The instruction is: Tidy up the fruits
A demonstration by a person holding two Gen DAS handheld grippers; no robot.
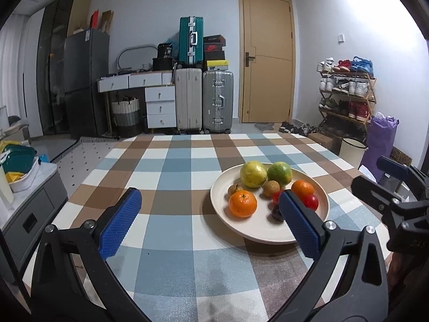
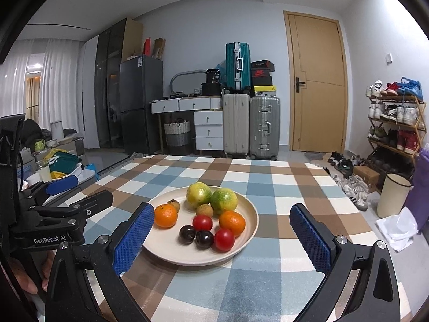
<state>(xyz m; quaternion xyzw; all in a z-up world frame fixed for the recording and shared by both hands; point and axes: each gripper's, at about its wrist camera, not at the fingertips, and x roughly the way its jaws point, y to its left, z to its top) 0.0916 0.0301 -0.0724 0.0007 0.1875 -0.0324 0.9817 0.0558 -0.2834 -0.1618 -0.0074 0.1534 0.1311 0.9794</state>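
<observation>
Blue bumpy pads sit on the black fingers of the left gripper (image 1: 210, 212), and they are spread wide apart with nothing between them. It hangs over the checked cloth in blue, brown and white on the table (image 1: 171, 177). One of its pads hides a bit of the round cream plate (image 1: 222, 222).

Over in the other view, the right gripper (image 2: 221, 224) is spread wide too and grips nothing. The plate (image 2: 249, 206) lies between and just past its two pads, on the cloth.

All the fruit is on the plate. At the back are a yellow-green round fruit (image 2: 198, 195) and a green round fruit (image 2: 224, 201), touching. Two orange mandarins (image 2: 166, 216) sit one on each side. Two small brown fruits (image 2: 204, 211) sit near the middle. At the front are two red tomatoes (image 2: 224, 239) and two dark purple plums (image 2: 187, 233), close together.

Far behind the table stand grey suitcases (image 2: 264, 127), a wooden door (image 2: 317, 86) and a shoe rack (image 2: 394, 123).
</observation>
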